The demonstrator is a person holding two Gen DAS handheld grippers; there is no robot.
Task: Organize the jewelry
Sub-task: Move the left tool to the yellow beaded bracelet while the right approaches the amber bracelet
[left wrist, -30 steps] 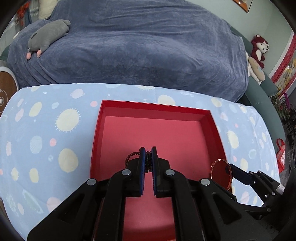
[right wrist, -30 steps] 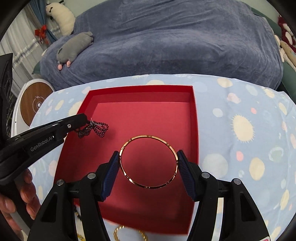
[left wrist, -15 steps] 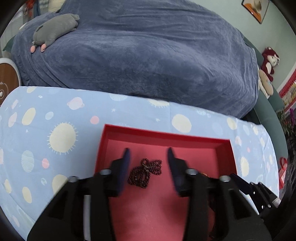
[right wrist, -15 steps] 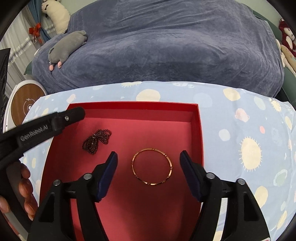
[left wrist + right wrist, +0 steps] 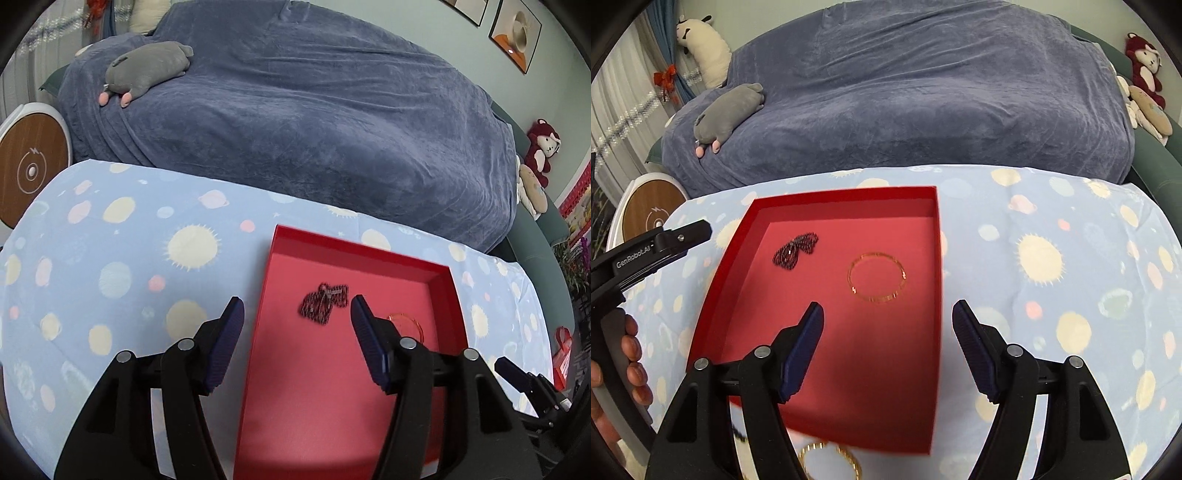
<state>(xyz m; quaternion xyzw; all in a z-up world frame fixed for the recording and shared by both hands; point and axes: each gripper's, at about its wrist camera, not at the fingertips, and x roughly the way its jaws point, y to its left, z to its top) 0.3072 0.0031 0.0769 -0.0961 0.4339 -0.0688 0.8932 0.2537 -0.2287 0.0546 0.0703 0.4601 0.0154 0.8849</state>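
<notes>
Both my jaw pairs are standing apart with nothing between the pads; my left gripper (image 5: 297,310) is opening wider, my right gripper (image 5: 888,314) is holding wide. One dark beaded bracelet (image 5: 795,251), bunched like a bow, is lying left of centre in the right wrist frame, inside the red tray (image 5: 849,194). One thin gold bangle (image 5: 877,277) is lying flat near it, apart. A second gold piece (image 5: 831,461) is showing at bottom centre, outside the tray, on the planet-print cloth (image 5: 1052,258).
</notes>
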